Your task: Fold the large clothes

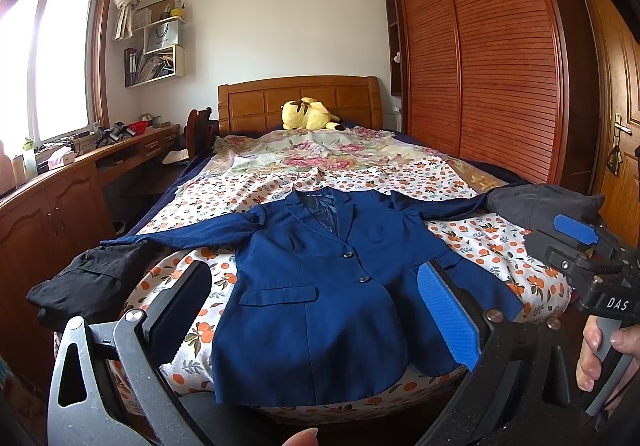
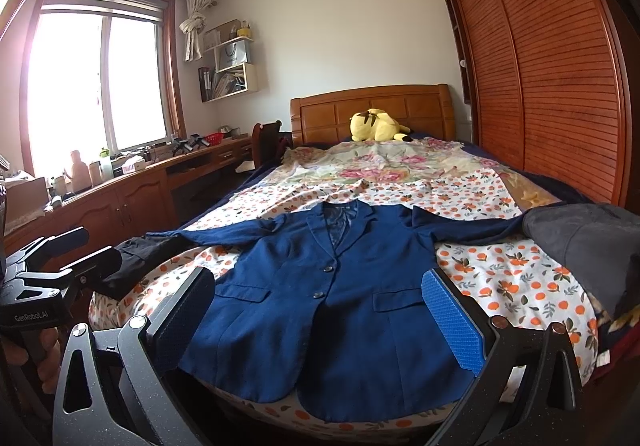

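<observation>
The navy blazer lies flat, front up, sleeves spread, on the bed near the foot. Left tongs and right tongs hover above its hem, both apart, holding nothing.

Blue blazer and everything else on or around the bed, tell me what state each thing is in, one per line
Blue blazer: flat, face up, buttoned, sleeves spread, unfolded.
Black garment: crumpled at the bed's left edge.
Grey garment: bunched on the blazer's right sleeve end.
Yellow plush toy: lying by the headboard.
Wardrobe doors: closed.
Curtain: tied up.
Left gripper: open, empty.
Right gripper: open, empty.
</observation>
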Motion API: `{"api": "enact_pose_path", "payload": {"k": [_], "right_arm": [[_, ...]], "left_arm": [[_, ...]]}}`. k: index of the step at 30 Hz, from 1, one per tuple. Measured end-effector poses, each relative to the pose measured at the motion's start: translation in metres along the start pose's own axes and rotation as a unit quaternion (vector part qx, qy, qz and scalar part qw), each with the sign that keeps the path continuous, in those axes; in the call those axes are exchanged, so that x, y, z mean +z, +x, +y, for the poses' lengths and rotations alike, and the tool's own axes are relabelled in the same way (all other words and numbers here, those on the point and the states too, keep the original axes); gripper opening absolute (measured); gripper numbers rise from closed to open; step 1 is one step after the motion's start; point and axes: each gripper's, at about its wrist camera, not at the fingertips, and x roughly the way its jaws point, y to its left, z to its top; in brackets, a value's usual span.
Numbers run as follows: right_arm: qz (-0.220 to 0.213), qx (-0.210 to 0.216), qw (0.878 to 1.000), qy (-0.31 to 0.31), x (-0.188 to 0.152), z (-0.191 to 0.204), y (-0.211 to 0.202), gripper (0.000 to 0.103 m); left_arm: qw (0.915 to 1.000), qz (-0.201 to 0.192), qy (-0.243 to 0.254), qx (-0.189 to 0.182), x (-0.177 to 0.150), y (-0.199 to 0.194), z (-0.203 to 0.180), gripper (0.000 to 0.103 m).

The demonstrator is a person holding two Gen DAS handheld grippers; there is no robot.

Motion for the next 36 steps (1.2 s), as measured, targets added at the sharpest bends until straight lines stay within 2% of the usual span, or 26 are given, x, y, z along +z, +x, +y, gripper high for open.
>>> {"api": "enact_pose_path", "payload": {"k": [7, 17, 28, 36], "right_arm": [[0.005, 0.005, 1.000, -0.005, -0.004, -0.004, 0.015, 0.103], [0.039, 0.005, 0.999, -0.006, 0.000, -0.013, 0.069, 0.103], [0.073, 0.027, 0.996, -0.034, 0.004, 0.000, 0.148, 0.103], [0.083, 0.051, 0.994, -0.056, 0.011, 0.009, 0.187, 0.103]], "left_arm": [[0.9996, 0.029, -0.007, -0.001, -0.010, 0.027, 0.010, 0.103], [0.9972, 0.071, -0.017, 0.020, -0.032, 0.079, 0.038, 0.103], [0.9898, 0.133, -0.028, 0.044, -0.056, 0.152, 0.075, 0.103], [0.9833, 0.163, -0.048, 0.064, -0.062, 0.195, 0.112, 0.103]]}}
